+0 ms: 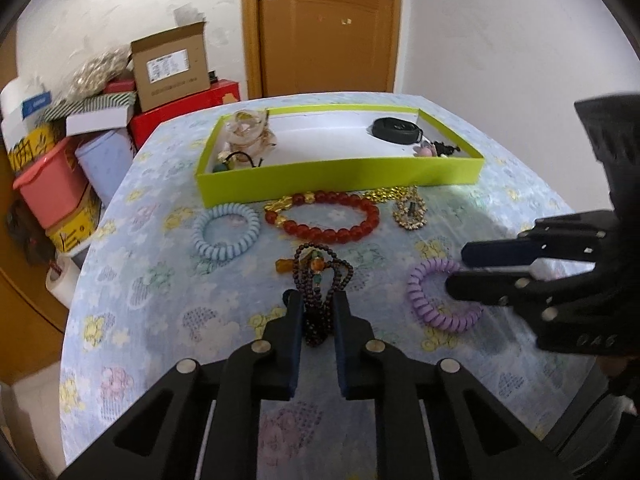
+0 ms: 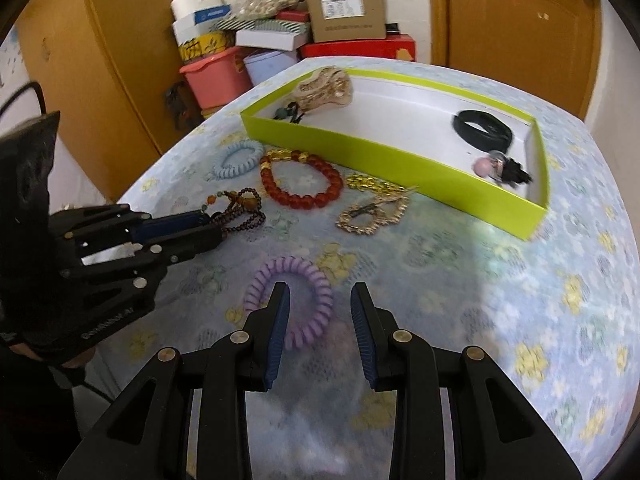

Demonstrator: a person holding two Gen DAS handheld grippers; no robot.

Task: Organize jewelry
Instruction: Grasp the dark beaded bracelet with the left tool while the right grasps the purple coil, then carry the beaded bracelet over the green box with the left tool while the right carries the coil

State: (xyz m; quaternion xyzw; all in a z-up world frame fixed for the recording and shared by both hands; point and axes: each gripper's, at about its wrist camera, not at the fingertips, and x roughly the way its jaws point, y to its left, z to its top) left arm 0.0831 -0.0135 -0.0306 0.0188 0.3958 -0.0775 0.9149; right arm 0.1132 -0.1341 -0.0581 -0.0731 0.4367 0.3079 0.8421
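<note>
A: Dark bead string (image 1: 320, 280), flat on the flowered cloth (image 1: 160, 280), pinched between the pads of the left gripper (image 1: 319, 300). Loops and an amber bead fanned out just past the fingertips.

B: And the right gripper (image 2: 320, 292)?

A: Jaws apart, clamped on nothing. Lowered over the purple coil tie (image 2: 296, 276), with the coil's near rim between the two fingers and one finger overlapping it. Pads not pressing.

B: Beyond the left jaws?

A: Red bead bracelet (image 1: 332, 216) straight ahead, well past the tips. Blue coil tie (image 1: 226, 236) ahead and to the left, gold brooch (image 1: 410, 210) ahead and to the right. Farther still, green tray (image 1: 340, 176), with a black band (image 1: 396, 128) at its right end and a pale hair claw (image 1: 248, 132) at its left.

B: Touching, the two grippers?

A: Apart, side by side, both angled down at the cloth.
</note>
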